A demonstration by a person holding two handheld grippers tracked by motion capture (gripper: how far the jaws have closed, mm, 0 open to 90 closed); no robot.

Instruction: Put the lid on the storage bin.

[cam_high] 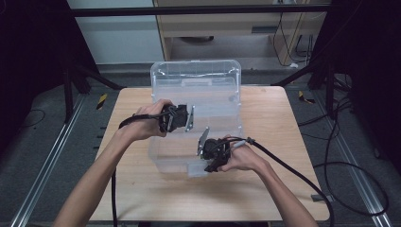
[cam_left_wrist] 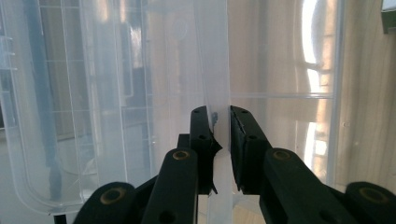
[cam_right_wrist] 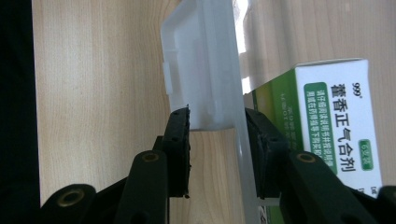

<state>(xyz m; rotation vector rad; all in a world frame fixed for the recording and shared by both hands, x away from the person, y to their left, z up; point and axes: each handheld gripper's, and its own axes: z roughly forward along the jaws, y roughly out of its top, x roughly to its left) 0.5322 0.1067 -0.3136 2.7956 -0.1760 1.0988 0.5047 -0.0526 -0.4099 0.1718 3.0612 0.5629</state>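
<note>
Setting: You are working at a wooden table point(cam_high: 265, 189) in a dim room, with dark floor and cables around it.
Left gripper: Your left gripper point(cam_high: 187, 118) is closing its jaws on the left wall of the clear plastic box point(cam_high: 196, 82), near the middle of the table; in the left gripper view point(cam_left_wrist: 222, 122) the thin wall is running between the pads.
Right gripper: Your right gripper point(cam_high: 204, 147) is reaching onto the box's near right side, and its jaws point(cam_right_wrist: 216, 122) are straddling the white latch tab point(cam_right_wrist: 201, 70) at the rim with a small gap left, so they are not yet clamping it.
Box: It is sitting in the middle of the table, its lid standing up at the far side.
Doing it well: Keep holding the wall steady with the left gripper while you are squeezing the tab squarely, not at its corner, so it is not slipping out.
Views: The right gripper view is showing a green-and-white medicine carton point(cam_right_wrist: 336, 121) just beside the tab, seemingly inside the box; the high view is not making it out.
</note>
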